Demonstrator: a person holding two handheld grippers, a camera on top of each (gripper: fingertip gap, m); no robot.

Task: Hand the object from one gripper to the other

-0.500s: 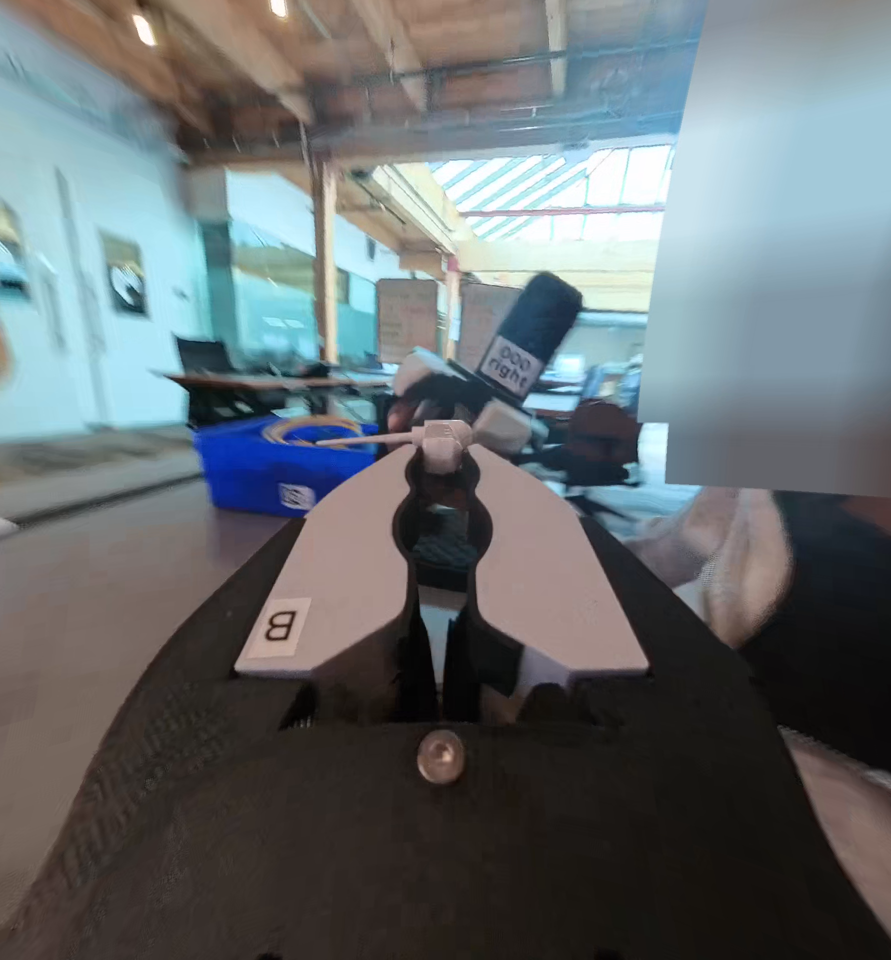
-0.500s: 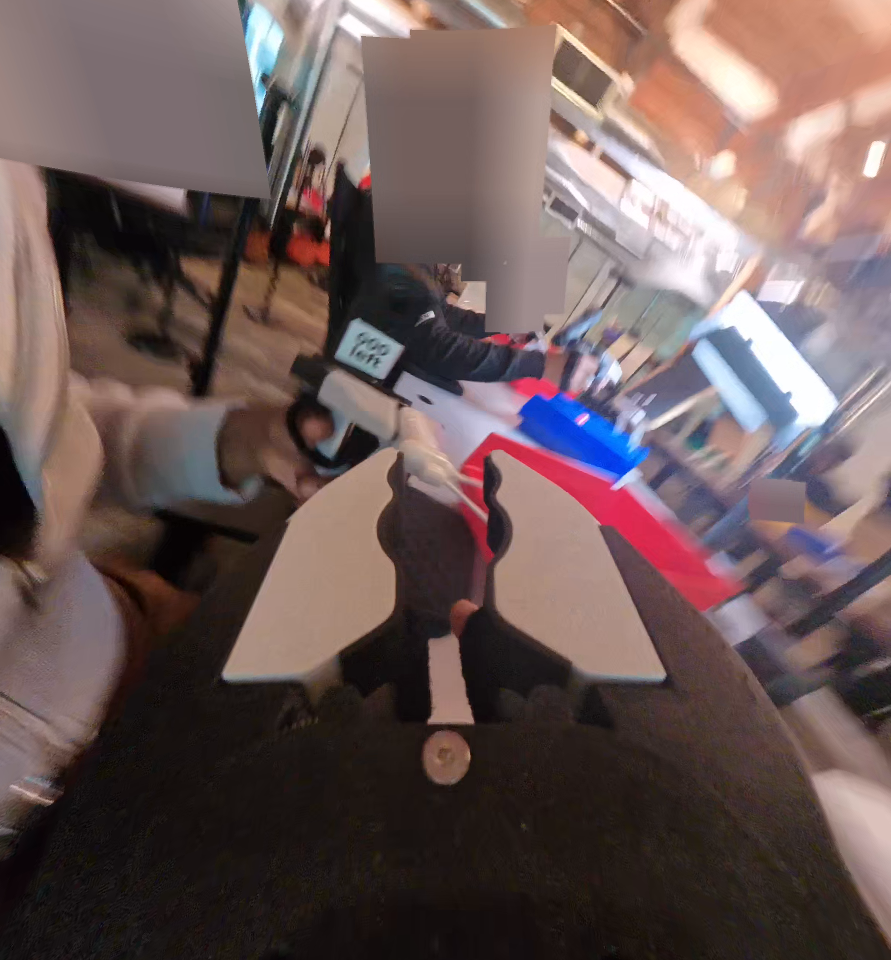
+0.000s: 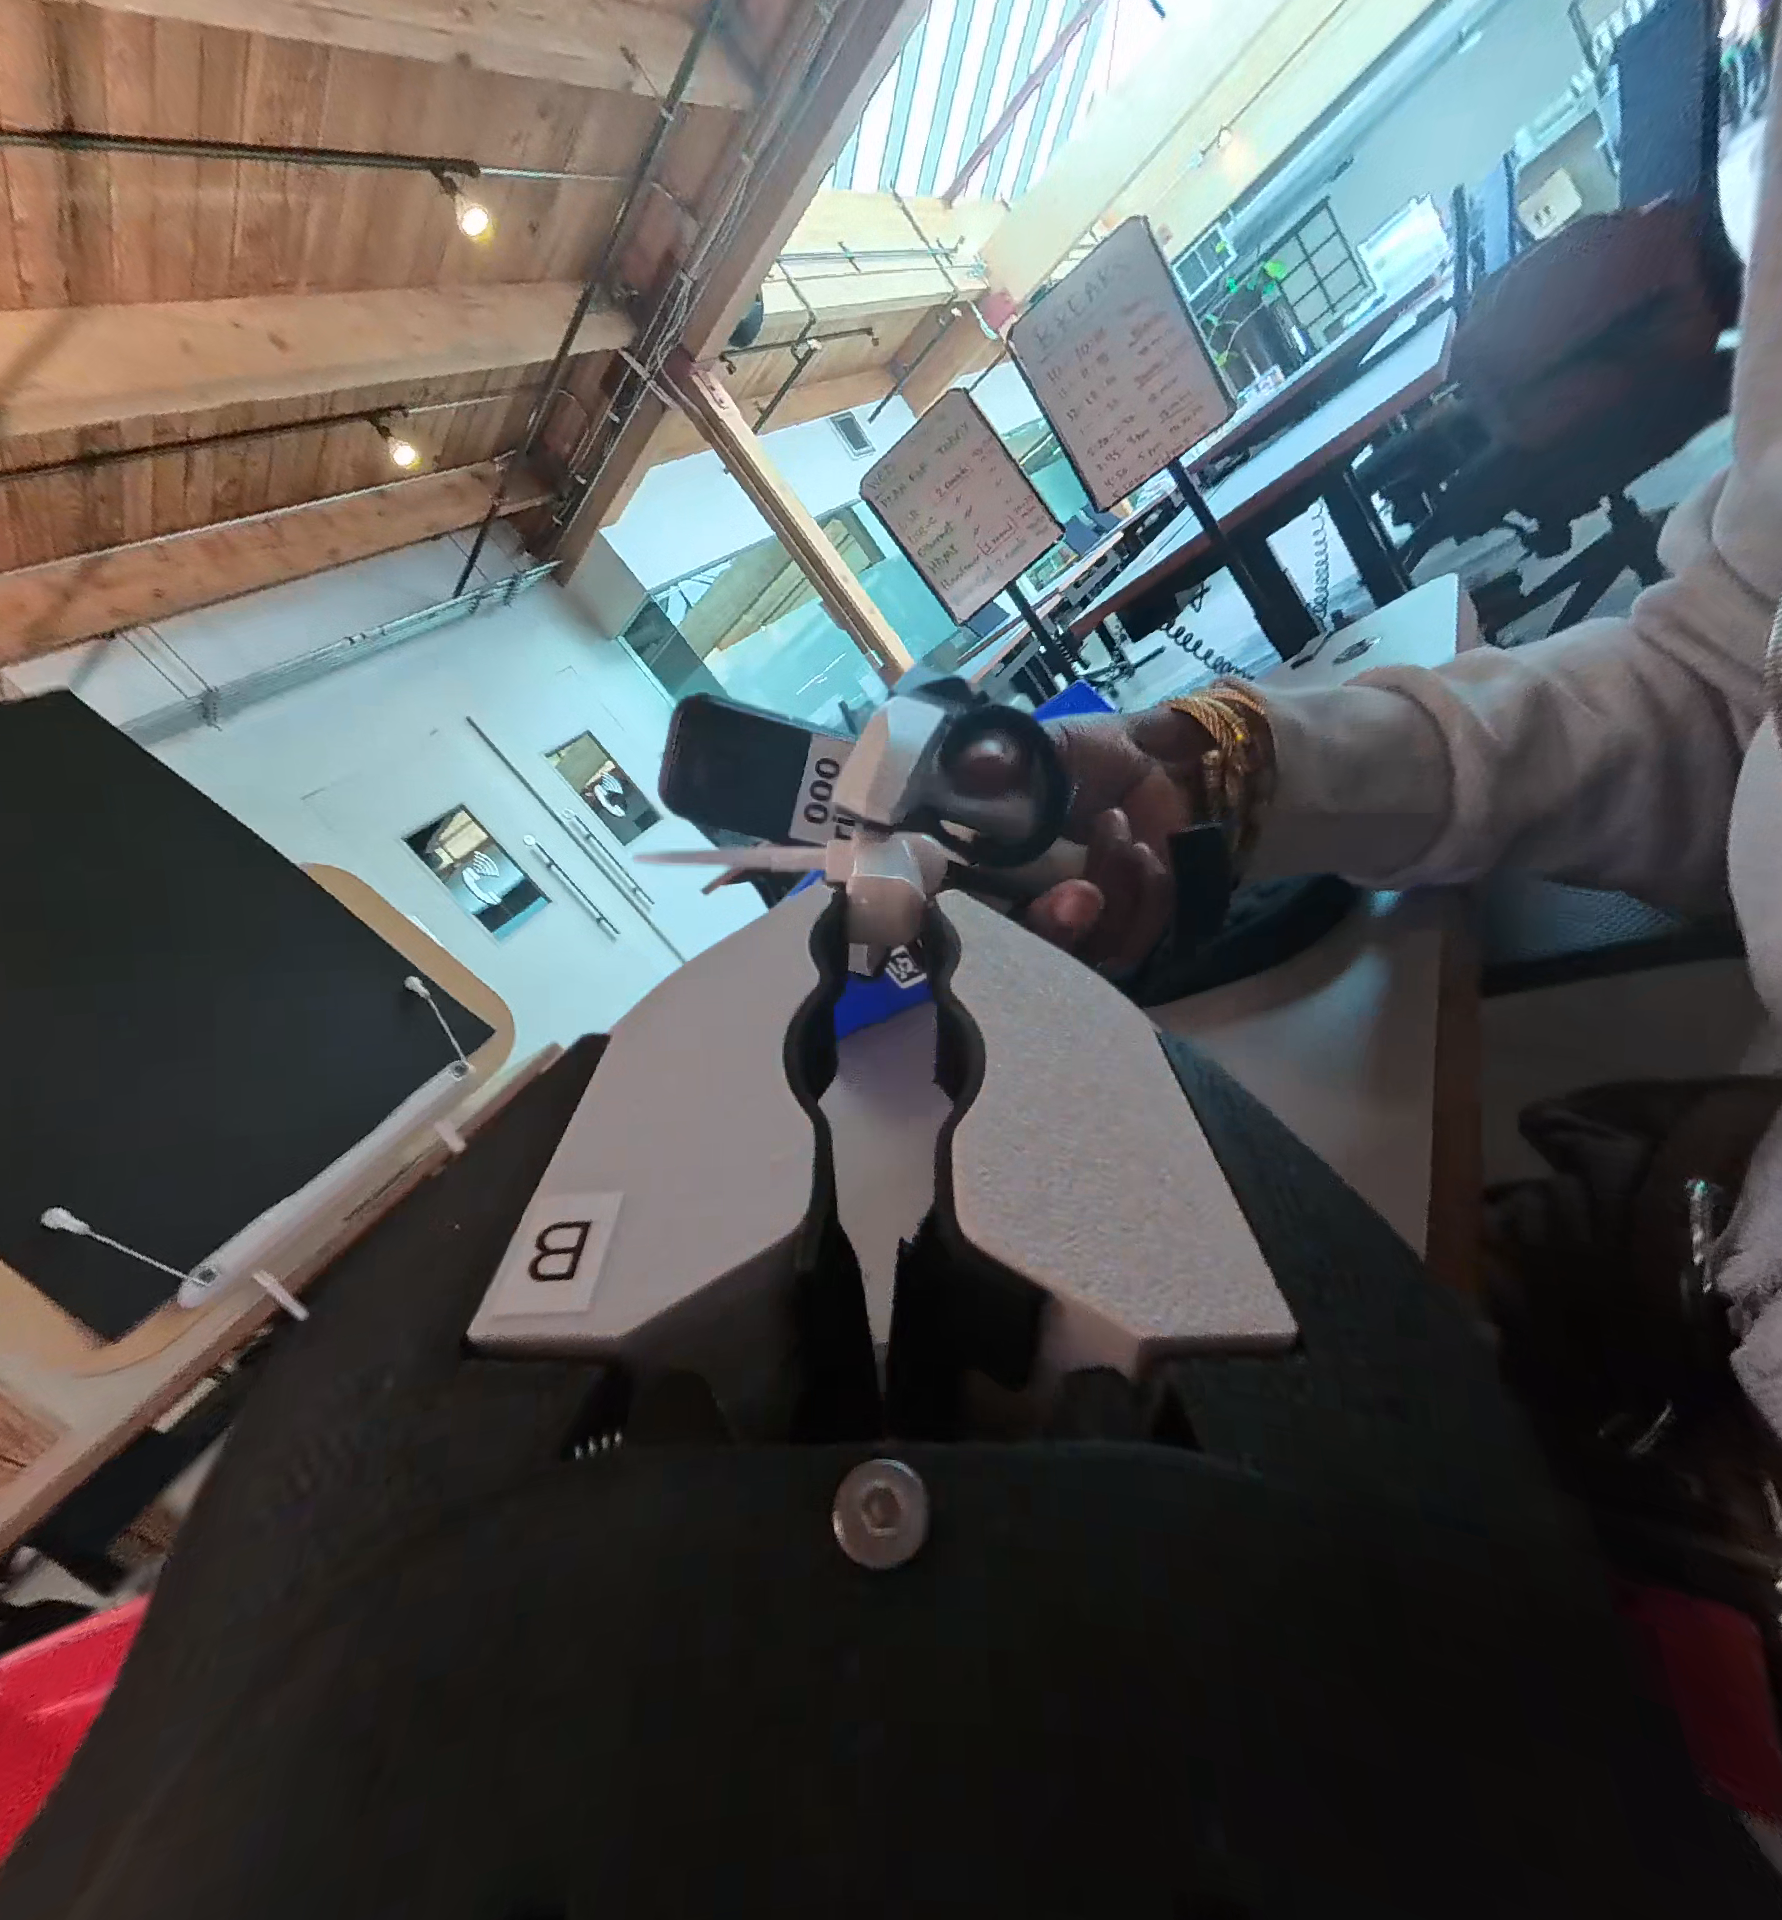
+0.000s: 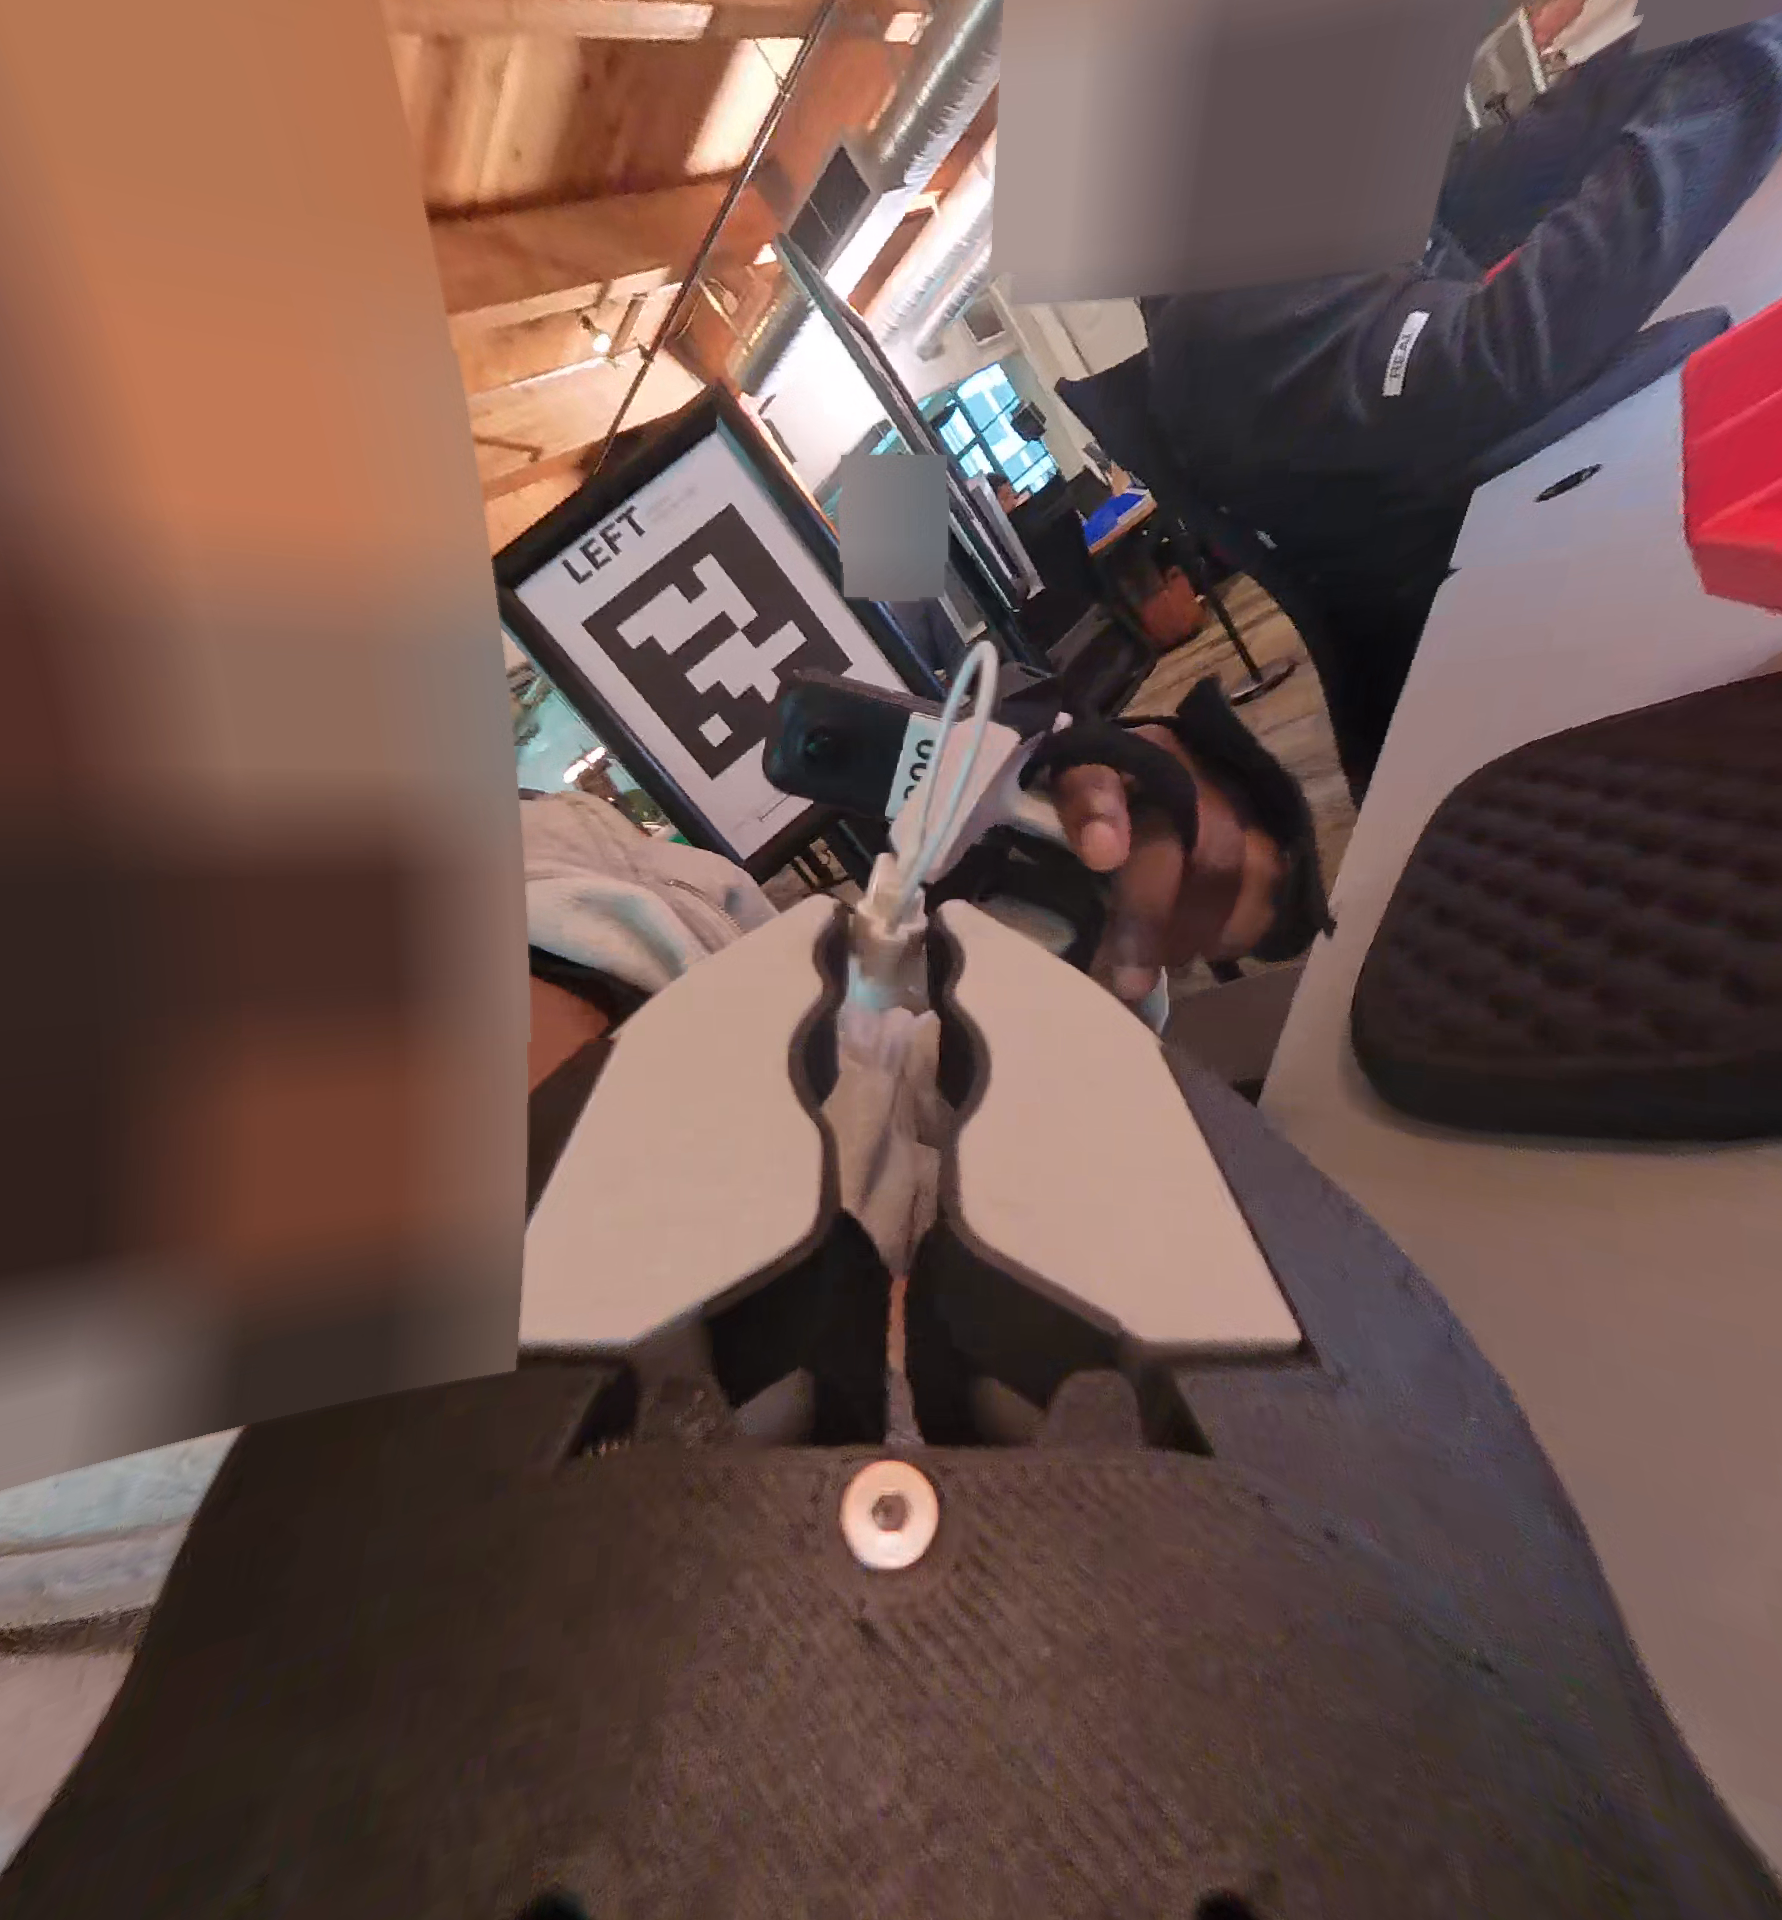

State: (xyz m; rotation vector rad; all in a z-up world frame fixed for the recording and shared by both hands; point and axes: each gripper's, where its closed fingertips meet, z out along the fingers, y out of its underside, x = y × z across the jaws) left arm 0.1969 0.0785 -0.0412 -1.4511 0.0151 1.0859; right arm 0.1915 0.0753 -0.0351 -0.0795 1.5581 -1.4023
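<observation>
Cord [image 4: 883, 906], thin, white and looped, is up in the air between the two tools, off the bench [image 4: 1489, 1299] and resting on nothing. The grey bench fills the right side of the right wrist view, with a black dimpled pad [image 4: 1614, 935] lying close to one edge of it and a red bin [image 4: 1780, 457] beyond that. The right hand-held gripper [image 4: 882, 925] is clenched on the plug end of the cord, the fingers drawn in with only a narrow slot between them and the loop rising clear past their tips. The left hand-held gripper [image 3: 882, 925] is drawn in just as narrowly, tip to tip with the other tool, and looks to be grasping the same small piece, though the exact contact there is hard to make out; thin white ends stick out sideways from that meeting point. I judge this to be the middle of the handover, with both tools on the cord at once. The next move calls for one side to let go, probably the left, opening only after the other grip is sure. Then it should draw straight back so a finger does not snag the loop and pull the plug askew.
</observation>
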